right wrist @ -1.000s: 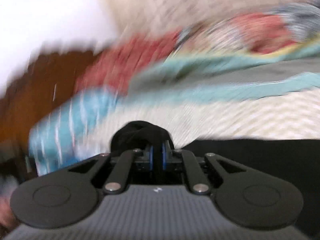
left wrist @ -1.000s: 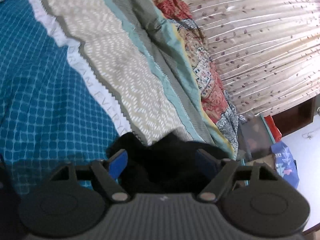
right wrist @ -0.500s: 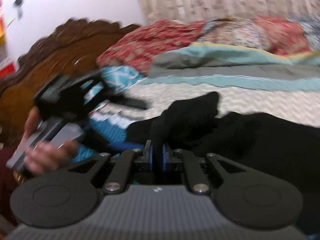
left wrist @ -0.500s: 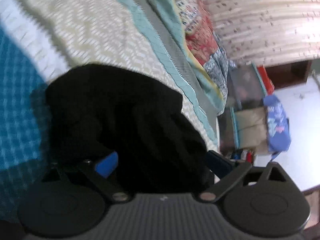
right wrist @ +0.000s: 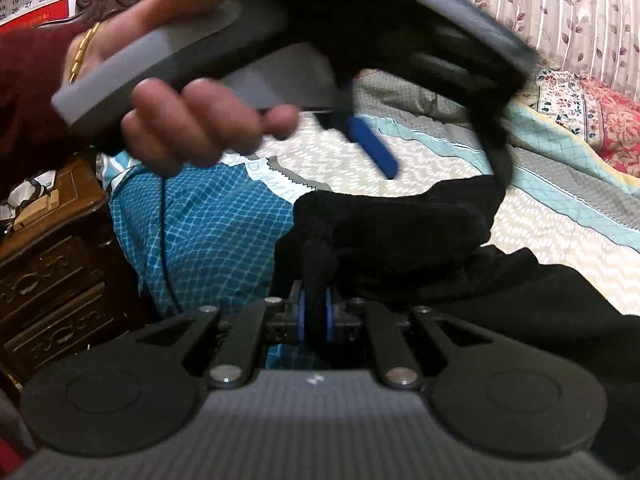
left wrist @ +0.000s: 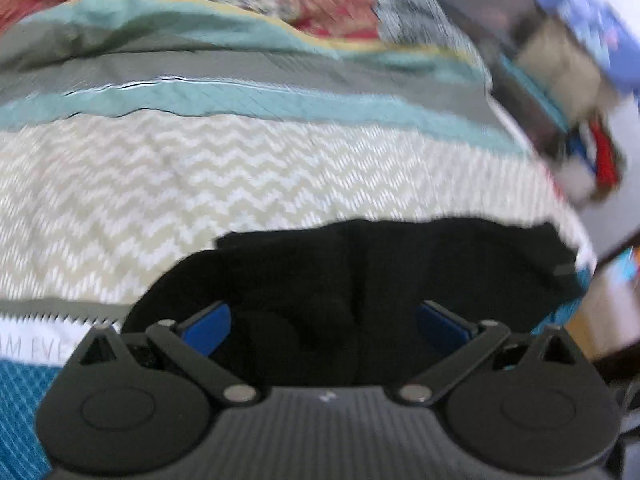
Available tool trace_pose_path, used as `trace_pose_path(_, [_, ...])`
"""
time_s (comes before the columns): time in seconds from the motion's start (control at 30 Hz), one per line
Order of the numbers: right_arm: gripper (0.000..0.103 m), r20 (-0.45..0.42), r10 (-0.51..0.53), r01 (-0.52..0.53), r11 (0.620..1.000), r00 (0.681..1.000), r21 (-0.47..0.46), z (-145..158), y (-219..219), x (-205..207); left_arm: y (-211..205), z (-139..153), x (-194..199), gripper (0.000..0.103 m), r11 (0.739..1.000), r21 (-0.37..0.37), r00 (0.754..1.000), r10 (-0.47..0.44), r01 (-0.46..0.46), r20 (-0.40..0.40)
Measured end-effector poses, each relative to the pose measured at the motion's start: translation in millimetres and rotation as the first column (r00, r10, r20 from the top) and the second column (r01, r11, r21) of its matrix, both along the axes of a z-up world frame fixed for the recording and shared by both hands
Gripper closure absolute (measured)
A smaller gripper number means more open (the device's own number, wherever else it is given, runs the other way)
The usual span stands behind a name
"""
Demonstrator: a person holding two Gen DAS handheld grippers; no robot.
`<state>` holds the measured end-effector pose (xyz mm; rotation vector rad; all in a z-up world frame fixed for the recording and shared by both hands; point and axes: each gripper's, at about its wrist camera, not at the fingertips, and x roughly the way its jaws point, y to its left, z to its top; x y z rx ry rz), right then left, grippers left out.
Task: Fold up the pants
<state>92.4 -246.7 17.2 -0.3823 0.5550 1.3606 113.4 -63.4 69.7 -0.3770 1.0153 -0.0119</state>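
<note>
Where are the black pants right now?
The black pants lie on the patterned bedspread, low in both wrist views, one fold pinched in the right hand-held gripper.

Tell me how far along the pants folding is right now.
Partly done. The black pants lie bunched on the bedspread with one part doubled over. In hand: the right gripper is shut on a pinch of the fabric, while the left gripper has just been opening and its jaws stand wide above the cloth, pressing on nothing. Left: flattening and squaring the fold, since the pile looks lumpy.
</note>
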Motion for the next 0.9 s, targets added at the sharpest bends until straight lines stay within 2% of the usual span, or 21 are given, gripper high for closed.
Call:
trace_pose_path(0.07, [0.091, -0.004, -0.004, 0.004, 1.0, 1.0, -0.002, 0, 2, 2, -15, -12, 13, 0.012, 0.999, 0.046, 0.997, -0.023, 0.026, -0.067])
trace_pose_path(0.13, [0.091, -0.006, -0.006, 0.006, 1.0, 1.0, -0.002, 3, 1, 0, -16, -26, 27, 0.075, 0.996, 0.083, 0.993, -0.001, 0.011, -0.121])
trace_pose_path(0.17, [0.091, -0.003, -0.01, 0.01, 1.0, 1.0, -0.001, 3, 1, 0, -6, -29, 30, 0.084, 0.999, 0.051, 0.991, 0.023, -0.016, -0.13])
trace_pose_path(0.2, [0.091, -0.002, -0.016, 0.016, 1.0, 1.0, -0.003, 4, 1, 1, 8, -26, 28, 0.089, 0.997, -0.014, 0.993, 0.07, -0.072, -0.1])
trace_pose_path(0.23, [0.091, 0.004, -0.022, 0.022, 1.0, 1.0, -0.002, 5, 1, 3, 29, -16, 21, 0.09, 0.984, -0.108, 0.99, 0.142, -0.143, -0.015])
trace_pose_path(0.27, [0.09, 0.023, -0.048, 0.048, 0.999, 0.999, 0.005, 6, 1, 6, 46, -4, 9, 0.09, 0.963, -0.19, 0.975, 0.208, -0.191, 0.074])
trace_pose_path(0.3, [0.09, 0.048, -0.089, 0.088, 0.996, 0.995, 0.019, 8, 0, 9, 62, 7, -5, 0.09, 0.934, -0.276, 0.948, 0.276, -0.226, 0.161])
trace_pose_path(0.33, [0.09, 0.072, -0.141, 0.138, 0.989, 0.987, 0.044, 10, -2, 14, 79, 16, -27, 0.09, 0.892, -0.382, 0.903, 0.35, -0.24, 0.251])
trace_pose_path(0.4, [0.09, 0.052, -0.233, 0.227, 0.968, 0.971, 0.106, 17, -5, 29, 96, 14, -64, 0.089, 0.836, -0.5, 0.824, 0.437, -0.226, 0.359])
trace_pose_path(0.47, [0.09, -0.024, -0.253, 0.254, 0.958, 0.967, 0.131, 20, 0, 42, 101, -6, -103, 0.087, 0.812, -0.512, 0.741, 0.522, -0.28, 0.422])
trace_pose_path(0.5, [0.09, -0.037, -0.237, 0.24, 0.964, 0.971, 0.118, 17, 6, 43, 103, -21, -117, 0.084, 0.804, -0.494, 0.715, 0.556, -0.332, 0.424])
trace_pose_path(0.53, [0.088, -0.045, -0.212, 0.216, 0.972, 0.976, 0.091, 10, 13, 42, 105, -42, -129, 0.084, 0.784, -0.458, 0.701, 0.599, -0.418, 0.386])
trace_pose_path(0.6, [0.084, -0.072, -0.165, 0.164, 0.986, 0.984, -0.021, -14, 31, 40, 109, -79, -138, 0.086, 0.733, -0.394, 0.719, 0.66, -0.554, 0.217])
trace_pose_path(0.63, [0.083, -0.09, -0.166, 0.158, 0.983, 0.982, -0.094, -29, 40, 39, 110, -100, -144, 0.085, 0.707, -0.396, 0.727, 0.675, -0.587, 0.128])
trace_pose_path(0.7, [0.083, -0.124, -0.179, 0.163, 0.978, 0.976, -0.129, -42, 40, 37, 105, -117, -164, 0.085, 0.678, -0.449, 0.719, 0.687, -0.582, 0.106])
trace_pose_path(0.73, [0.082, -0.128, -0.174, 0.16, 0.981, 0.976, -0.114, -41, 36, 36, 102, -118, -172, 0.08, 0.678, -0.453, 0.715, 0.689, -0.58, 0.117])
trace_pose_path(0.77, [0.081, -0.123, -0.16, 0.148, 0.984, 0.979, -0.103, -38, 33, 34, 102, -119, -178, 0.075, 0.672, -0.459, 0.708, 0.695, -0.581, 0.122])
trace_pose_path(0.8, [0.081, -0.114, -0.146, 0.136, 0.987, 0.983, -0.087, -35, 29, 33, 103, -118, -183, 0.057, 0.653, -0.474, 0.695, 0.71, -0.59, 0.113])
trace_pose_path(0.83, [0.081, -0.103, -0.138, 0.131, 0.989, 0.985, -0.07, -32, 25, 32, 107, -114, -190, 0.045, 0.62, -0.503, 0.672, 0.734, -0.602, 0.099])
trace_pose_path(0.87, [0.078, -0.091, -0.138, 0.132, 0.989, 0.986, -0.067, -30, 24, 32, 112, -112, -191, 0.04, 0.594, -0.531, 0.656, 0.749, -0.605, 0.09])
trace_pose_path(0.9, [0.077, -0.077, -0.142, 0.136, 0.988, 0.987, -0.08, -32, 26, 32, 118, -111, -189, 0.026, 0.569, -0.557, 0.647, 0.759, -0.604, 0.074])
